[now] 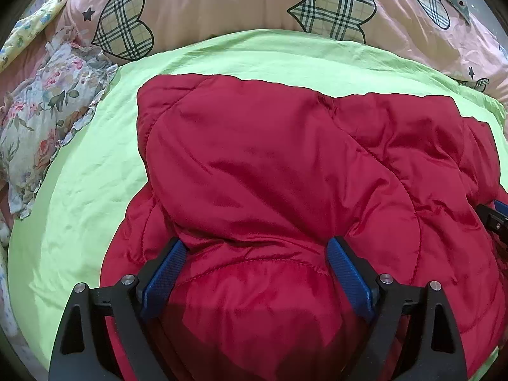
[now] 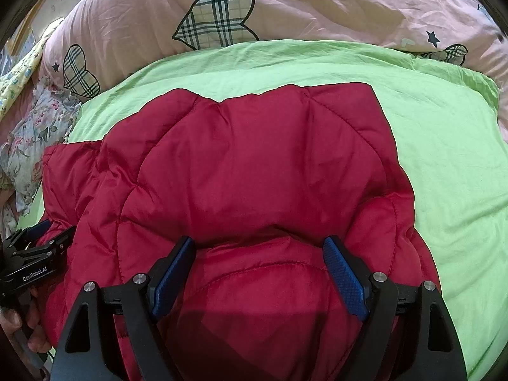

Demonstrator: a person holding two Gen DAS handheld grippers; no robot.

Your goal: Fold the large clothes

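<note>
A red quilted jacket (image 1: 270, 158) (image 2: 254, 158) lies folded over on a green sheet (image 1: 79, 190) (image 2: 444, 158). My left gripper (image 1: 255, 243) points down at the jacket's near left part. Its blue pads (image 1: 162, 279) stand wide apart, with a puffy bulge of the jacket filling the gap between them. My right gripper (image 2: 258, 241) stands the same way over the near right part, wide open astride a padded fold. Each gripper shows at the edge of the other's view: the right gripper (image 1: 495, 219) and the left gripper (image 2: 35, 244), the latter held by a hand (image 2: 31, 327).
A pink duvet (image 1: 238, 0) (image 2: 317, 9) printed with plaid hearts is bunched along the far side of the bed. A crumpled floral garment (image 1: 41, 111) (image 2: 31, 133) lies at the left beside the sheet. Bare green sheet shows to the left, right and beyond the jacket.
</note>
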